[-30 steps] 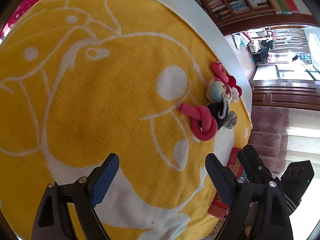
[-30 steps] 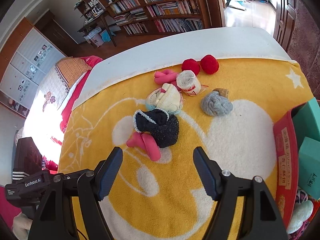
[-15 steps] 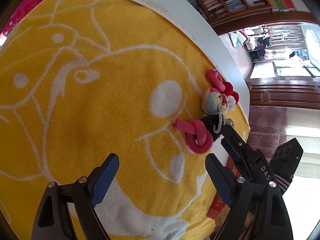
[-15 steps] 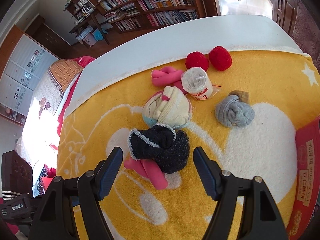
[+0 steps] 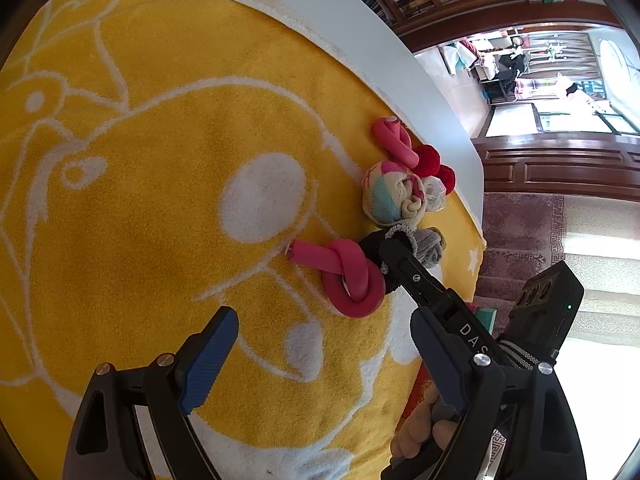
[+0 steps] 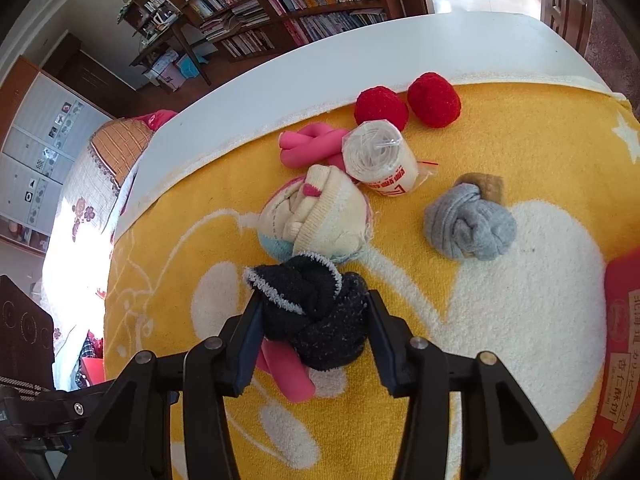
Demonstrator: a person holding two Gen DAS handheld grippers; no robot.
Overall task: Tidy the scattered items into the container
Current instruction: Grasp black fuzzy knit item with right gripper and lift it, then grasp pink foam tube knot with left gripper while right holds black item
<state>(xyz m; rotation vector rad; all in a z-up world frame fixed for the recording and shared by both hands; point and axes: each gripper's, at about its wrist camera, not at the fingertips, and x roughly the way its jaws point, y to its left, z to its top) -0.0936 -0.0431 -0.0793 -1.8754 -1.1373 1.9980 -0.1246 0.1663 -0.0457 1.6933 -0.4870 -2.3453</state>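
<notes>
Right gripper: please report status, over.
Right gripper closed on black sock bundle, not lifted. Left gripper open, empty. Pink knotted tube partly under bundle.

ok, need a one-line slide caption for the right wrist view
Right gripper closes its fingers around a rolled black sock on the yellow towel.

The left wrist camera looked low across the yellow towel (image 5: 160, 220) toward its far edge, from some way back. The right wrist camera sat close over the black sock (image 6: 316, 312), facing the bookshelves (image 6: 304, 0). Both views shared the sock pile.
</notes>
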